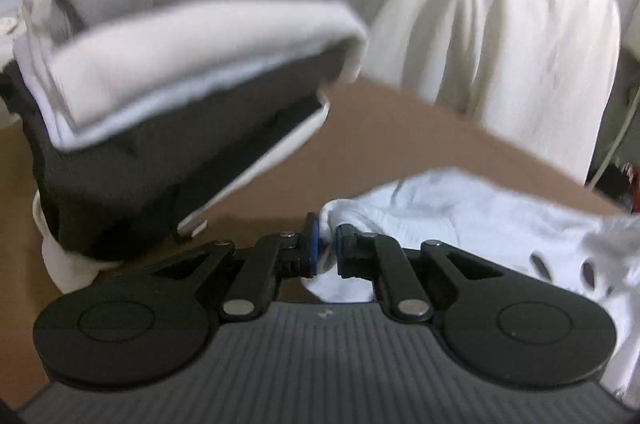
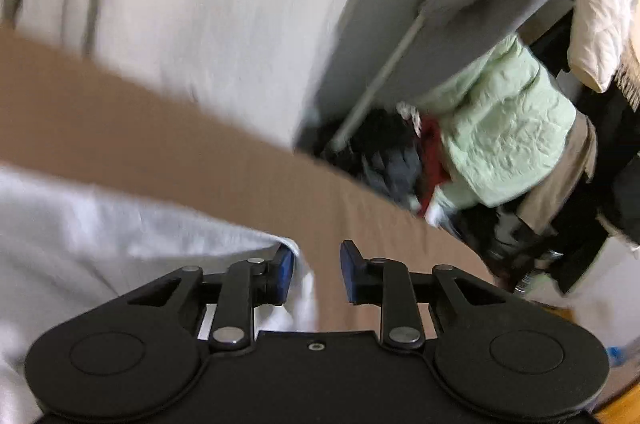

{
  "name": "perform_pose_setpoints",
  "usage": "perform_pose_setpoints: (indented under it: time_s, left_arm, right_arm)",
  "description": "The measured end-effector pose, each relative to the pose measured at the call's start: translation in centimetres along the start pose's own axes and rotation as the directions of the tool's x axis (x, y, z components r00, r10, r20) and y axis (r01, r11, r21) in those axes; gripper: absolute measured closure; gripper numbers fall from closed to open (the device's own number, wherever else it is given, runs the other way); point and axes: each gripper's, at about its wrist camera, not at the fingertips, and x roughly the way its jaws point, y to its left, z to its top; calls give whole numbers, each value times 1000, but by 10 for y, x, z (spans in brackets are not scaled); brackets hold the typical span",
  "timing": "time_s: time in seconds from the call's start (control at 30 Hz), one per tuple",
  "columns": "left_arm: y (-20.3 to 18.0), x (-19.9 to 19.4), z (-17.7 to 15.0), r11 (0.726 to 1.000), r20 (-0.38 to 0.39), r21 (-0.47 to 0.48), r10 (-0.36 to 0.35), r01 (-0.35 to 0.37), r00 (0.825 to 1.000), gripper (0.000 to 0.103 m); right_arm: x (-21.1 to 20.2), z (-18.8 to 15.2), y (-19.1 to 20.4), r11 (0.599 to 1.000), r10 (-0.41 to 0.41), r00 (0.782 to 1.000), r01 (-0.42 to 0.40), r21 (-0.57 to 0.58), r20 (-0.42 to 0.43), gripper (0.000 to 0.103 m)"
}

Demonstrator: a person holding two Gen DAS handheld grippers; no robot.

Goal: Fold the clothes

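Observation:
A white garment (image 1: 460, 220) lies crumpled on the brown table (image 1: 380, 144). My left gripper (image 1: 328, 244) is shut on a fold of its edge, low over the table. In the right wrist view the same white garment (image 2: 100, 224) spreads over the left of the table (image 2: 160, 128). My right gripper (image 2: 316, 276) is open, its left finger (image 2: 285, 266) against the garment's edge, the right finger over bare table. Both views are blurred.
A stack of folded grey, white and black clothes (image 1: 160, 84) sits on the table at the left. A cream garment (image 1: 500, 24) hangs behind the table. A pile of clothes, one pale green (image 2: 500, 128), lies beyond the table's right edge.

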Motion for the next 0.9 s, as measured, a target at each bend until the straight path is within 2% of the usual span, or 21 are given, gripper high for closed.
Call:
perform_pose_setpoints:
  time_s: [0.1, 0.17, 0.2, 0.23, 0.27, 0.3, 0.37, 0.4, 0.43, 0.47, 0.5, 0.53, 0.63, 0.7, 0.8, 0.9]
  left_arm:
    - [-9, -5, -5, 996, 64, 40, 72, -75, 995, 95]
    - [-9, -4, -6, 988, 79, 20, 148, -150, 986, 94]
    - [-9, -4, -6, 982, 86, 6, 187, -189, 978, 90]
    - [-4, -10, -6, 965, 133, 4, 260, -262, 957, 90]
    - [3, -20, -6, 936, 199, 4, 345, -353, 917, 90]
    - [8, -23, -4, 914, 234, 6, 394, -406, 889, 92]
    - [18, -24, 1, 880, 269, 16, 453, -474, 850, 93]
    - [27, -22, 6, 897, 230, -12, 433, -443, 871, 93]
    - [37, -19, 10, 924, 172, -57, 383, -379, 908, 93]
    - [42, -15, 11, 944, 127, -92, 327, -317, 936, 93]
    - [44, -8, 9, 960, 81, -105, 270, -261, 960, 91]
    - [43, 1, 5, 970, 36, -95, 229, -225, 973, 90]
    - [28, 25, -12, 994, -76, -37, 104, -107, 992, 90]
    - [18, 37, -22, 999, -128, -24, 27, -30, 991, 87]
    - [0, 44, -35, 999, -127, 39, 12, -7, 992, 80]
    - [-9, 48, -40, 995, -112, 96, 39, -28, 993, 74]
  right_arm:
    - [-7, 8, 14, 991, 134, 991, -134, 3, 23, 73]
    - [-12, 11, 31, 980, 198, 980, -197, -16, 26, 73]
    - [-14, 12, 40, 973, 231, 973, -231, -27, 26, 73]
    - [-15, 12, 48, 962, 271, 962, -270, -41, 22, 72]
    - [-16, 12, 57, 951, 304, 953, -303, -54, 12, 71]
    - [-19, 11, 66, 943, 327, 945, -327, -65, -3, 69]
    - [-25, 11, 84, 913, 396, 917, -398, -84, -49, 69]
    - [-32, 12, 93, 896, 428, 901, -433, -96, -64, 69]
    - [-39, 15, 100, 880, 458, 886, -463, -109, -69, 69]
    - [-42, 19, 107, 863, 485, 871, -491, -123, -72, 68]
    - [-44, 24, 113, 844, 513, 855, -519, -139, -75, 65]
    - [-44, 29, 119, 826, 537, 840, -542, -153, -76, 61]
    - [-28, 43, 134, 789, 590, 802, -598, -141, -98, 49]
    - [-15, 46, 140, 769, 625, 772, -634, -79, -111, 38]
    - [7, 44, 151, 760, 646, 752, -650, 16, -133, 38]
    - [30, 39, 166, 754, 653, 735, -655, 60, -185, 37]
